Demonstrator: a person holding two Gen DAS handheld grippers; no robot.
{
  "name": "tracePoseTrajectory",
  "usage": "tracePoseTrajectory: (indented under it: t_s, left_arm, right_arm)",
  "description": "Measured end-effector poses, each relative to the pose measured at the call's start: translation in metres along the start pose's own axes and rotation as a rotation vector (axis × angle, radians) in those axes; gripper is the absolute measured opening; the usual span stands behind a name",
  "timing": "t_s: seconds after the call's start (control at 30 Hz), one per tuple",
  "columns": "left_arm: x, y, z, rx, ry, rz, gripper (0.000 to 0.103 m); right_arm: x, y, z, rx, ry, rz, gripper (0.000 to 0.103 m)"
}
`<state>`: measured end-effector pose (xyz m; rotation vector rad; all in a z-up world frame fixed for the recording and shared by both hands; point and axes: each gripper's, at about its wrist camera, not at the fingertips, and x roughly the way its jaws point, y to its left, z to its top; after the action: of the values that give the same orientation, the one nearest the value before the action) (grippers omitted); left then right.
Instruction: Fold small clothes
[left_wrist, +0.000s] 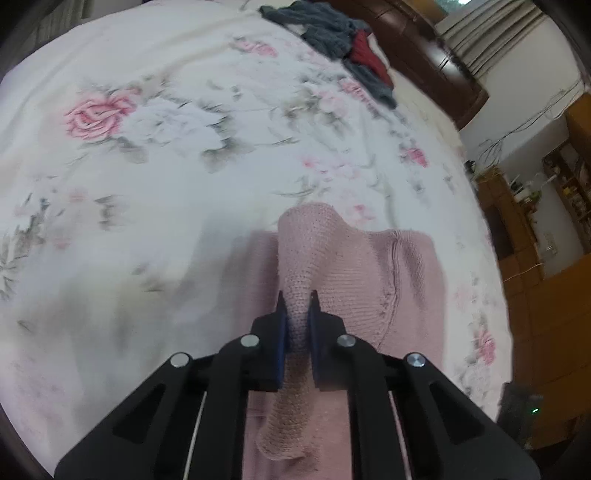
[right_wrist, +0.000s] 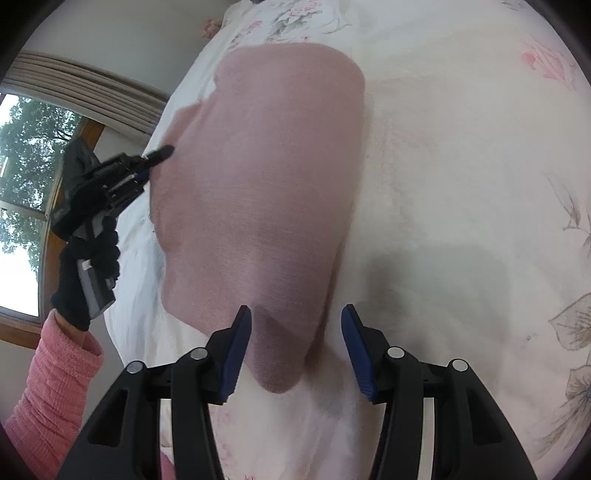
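So I'm working on this pink knit sweater (right_wrist: 258, 192) that's lying on the floral bedspread (left_wrist: 147, 184), and my left gripper (left_wrist: 297, 314) is pinching a bunched-up strip of it, probably a sleeve or a folded edge, with the blue pads squeezed tight on the knit. My right gripper (right_wrist: 295, 332) is hovering with its fingers wide apart, one corner of the sweater sitting right between them but not pinched yet. I'm guessing the trick here is carrying the left side across low and slow so the knit isn't stretching, then closing the right on that near corner to keep the body from sliding on the sheet. Honestly it's hard to say which part I'm actually holding, because the left view is blurry and the gripper body is covering the lower end of the strip. The sweater's far edge is melting into the bedding too. There's a grey and red clothes pile (left_wrist: 340, 40) well away at the head of the bed.
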<state>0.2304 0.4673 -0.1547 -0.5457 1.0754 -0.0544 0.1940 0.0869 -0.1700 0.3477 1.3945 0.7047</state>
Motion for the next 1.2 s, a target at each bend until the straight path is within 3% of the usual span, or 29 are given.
tracePoseTrajectory:
  t_s: [0.07, 0.2, 0.33, 0.47, 0.57, 0.73, 0.93, 1.2]
  left_arm:
    - [0.016, 0.007, -0.001, -0.007, 0.045, 0.021, 0.009]
    - [0.030, 0.009, -0.003, -0.026, 0.045, 0.022, 0.012]
    - [0.016, 0.011, -0.006, -0.036, 0.053, 0.010, 0.028]
    - [-0.014, 0.019, -0.016, -0.046, 0.048, -0.099, 0.052]
    - [-0.026, 0.030, -0.028, -0.069, 0.073, -0.164, 0.064]
    - [-0.008, 0.040, -0.041, -0.077, 0.138, -0.169, 0.066]
    - [0.035, 0.035, -0.047, -0.131, 0.220, -0.312, 0.069]
    - [0.063, 0.016, -0.046, -0.076, 0.240, -0.433, 0.078]
  right_arm:
    - [0.002, 0.001, 0.002, 0.002, 0.002, -0.007, 0.052]
    - [0.004, 0.006, 0.003, -0.010, 0.007, -0.027, 0.052]
    - [0.000, 0.010, 0.004, -0.021, 0.004, -0.046, 0.052]
    - [-0.009, 0.007, 0.009, -0.001, -0.026, -0.008, 0.052]
    - [-0.013, 0.005, 0.014, 0.018, -0.050, 0.030, 0.058]
    - [-0.011, -0.001, 0.031, 0.058, -0.074, 0.090, 0.065]
    - [0.000, -0.012, 0.047, 0.079, -0.053, 0.140, 0.070]
    - [0.028, -0.024, 0.064, 0.120, -0.042, 0.214, 0.076]
